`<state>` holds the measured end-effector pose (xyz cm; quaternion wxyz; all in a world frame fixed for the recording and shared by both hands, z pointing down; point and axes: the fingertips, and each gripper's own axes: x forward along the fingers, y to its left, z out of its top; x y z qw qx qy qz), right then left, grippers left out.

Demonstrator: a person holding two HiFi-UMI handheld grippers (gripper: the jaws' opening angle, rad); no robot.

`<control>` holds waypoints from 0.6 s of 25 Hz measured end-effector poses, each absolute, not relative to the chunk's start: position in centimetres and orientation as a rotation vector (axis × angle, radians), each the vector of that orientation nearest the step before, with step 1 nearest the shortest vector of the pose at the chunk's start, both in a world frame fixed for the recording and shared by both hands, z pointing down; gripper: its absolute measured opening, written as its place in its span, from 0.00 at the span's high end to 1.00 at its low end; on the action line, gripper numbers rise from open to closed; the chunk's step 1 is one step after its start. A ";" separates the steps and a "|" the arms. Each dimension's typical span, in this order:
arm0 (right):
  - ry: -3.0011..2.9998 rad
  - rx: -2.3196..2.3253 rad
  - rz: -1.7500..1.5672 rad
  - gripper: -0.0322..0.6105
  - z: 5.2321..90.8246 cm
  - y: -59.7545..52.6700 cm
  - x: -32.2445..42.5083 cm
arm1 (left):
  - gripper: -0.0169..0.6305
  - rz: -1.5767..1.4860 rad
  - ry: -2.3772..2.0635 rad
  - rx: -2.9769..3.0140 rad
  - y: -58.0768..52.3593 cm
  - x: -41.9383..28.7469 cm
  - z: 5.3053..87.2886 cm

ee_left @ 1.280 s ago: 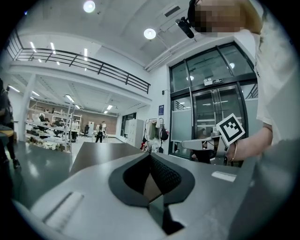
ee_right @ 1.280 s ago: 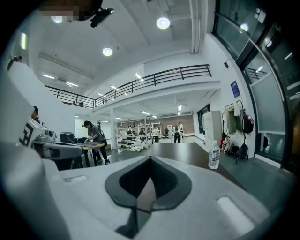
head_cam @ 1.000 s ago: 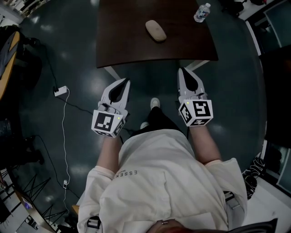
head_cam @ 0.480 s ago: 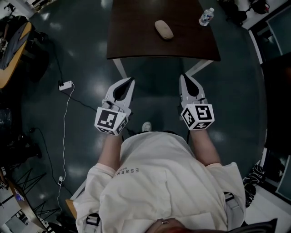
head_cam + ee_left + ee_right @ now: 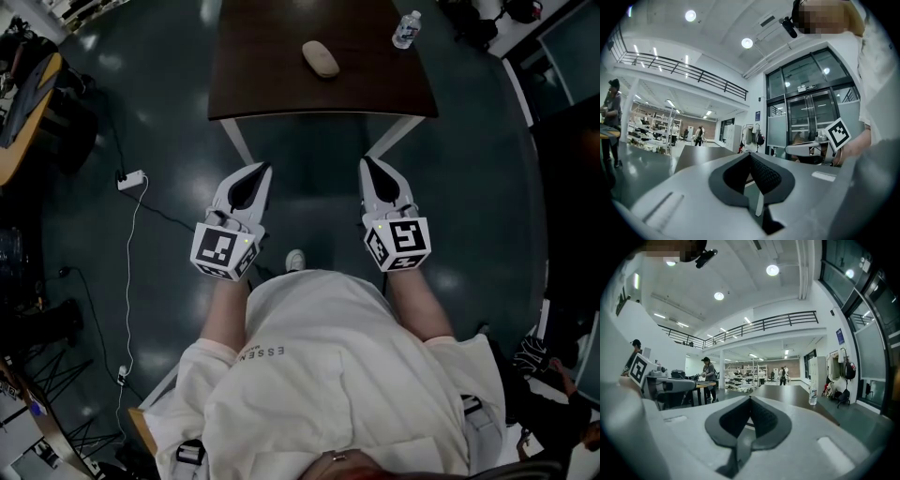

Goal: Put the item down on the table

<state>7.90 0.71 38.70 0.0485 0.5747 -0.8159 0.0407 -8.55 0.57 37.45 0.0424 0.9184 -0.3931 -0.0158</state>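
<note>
A beige oval item (image 5: 321, 58) lies on the dark brown table (image 5: 272, 89), with a small water bottle (image 5: 405, 29) at the table's far right corner. Both grippers hang over the floor, short of the table's near edge. My left gripper (image 5: 265, 168) has its jaws together with nothing between them, and its own view (image 5: 750, 155) shows the same. My right gripper (image 5: 366, 161) is also shut and empty (image 5: 750, 398). The right gripper view shows the bottle (image 5: 813, 394) standing on the tabletop (image 5: 787, 397) ahead.
A white power strip (image 5: 131, 180) and its cable lie on the dark floor to the left. A wooden desk (image 5: 23, 89) sits at the far left edge. White table legs (image 5: 236, 141) splay toward me. Several people stand far off in the hall (image 5: 708, 373).
The head view has shifted a little, so the table sits slightly higher in the picture. Both grippers stay shut, empty and level in front of the body.
</note>
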 end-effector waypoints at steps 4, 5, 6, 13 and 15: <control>-2.491 1.739 0.104 0.96 38.3 1.3 8.3 | 0.95 -0.059 -1.217 2.811 1.2 -8.0 36.9; -2.492 1.738 0.105 0.96 38.2 1.4 8.5 | 0.95 -0.059 -1.220 2.811 1.3 -7.8 36.8; -2.493 1.738 0.107 0.96 38.1 1.6 8.6 | 0.95 -0.058 -1.222 2.812 1.5 -7.7 36.7; -2.489 1.745 0.126 0.96 38.4 2.4 9.4 | 0.95 -0.043 -1.225 2.812 2.1 -7.3 36.8; -2.488 1.750 0.130 0.96 38.5 2.7 9.7 | 0.95 -0.037 -1.220 2.813 2.2 -7.0 37.0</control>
